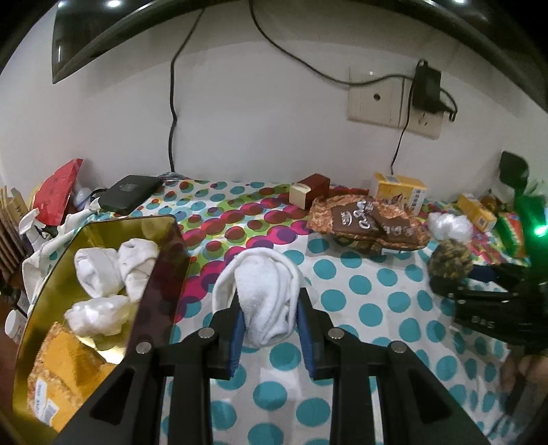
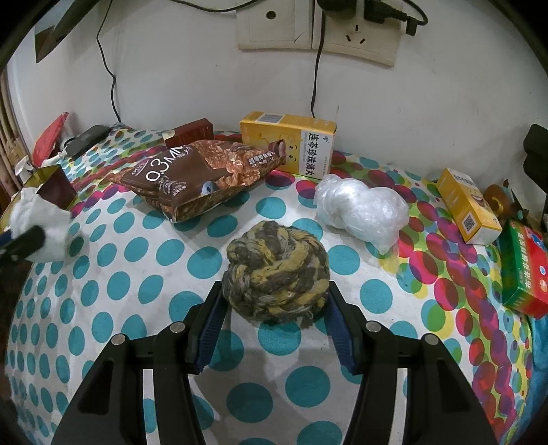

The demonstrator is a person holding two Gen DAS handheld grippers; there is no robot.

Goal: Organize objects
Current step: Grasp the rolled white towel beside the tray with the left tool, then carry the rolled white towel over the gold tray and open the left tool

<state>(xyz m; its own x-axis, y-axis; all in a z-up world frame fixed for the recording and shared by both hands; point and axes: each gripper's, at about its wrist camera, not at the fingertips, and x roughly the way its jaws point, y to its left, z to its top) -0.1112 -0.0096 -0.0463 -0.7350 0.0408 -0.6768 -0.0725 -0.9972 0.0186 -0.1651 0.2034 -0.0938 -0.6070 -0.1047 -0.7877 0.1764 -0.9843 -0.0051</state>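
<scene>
My left gripper (image 1: 270, 301) is shut on a rolled white sock (image 1: 263, 280), lifted a little above the dotted cloth, just right of a gold tin (image 1: 130, 219). The tin holds two more white rolls (image 1: 113, 270), a plastic wad and an orange packet. In the right wrist view the sock (image 2: 44, 219) and the tin (image 2: 54, 185) show at the far left. My right gripper (image 2: 275, 291) is closed around a yellow-grey rope ball (image 2: 275, 270) that rests on the cloth, pads against both its sides. The ball (image 1: 450, 260) also appears at the right of the left wrist view.
A brown snack bag (image 2: 195, 174), a yellow box (image 2: 291, 143), a clear plastic wad (image 2: 363, 208), a small yellow box (image 2: 467, 208) and a green-red box (image 2: 524, 270) lie toward the wall. Cables hang from a wall socket (image 2: 322, 30). A black device (image 1: 130, 193) sits at the back left.
</scene>
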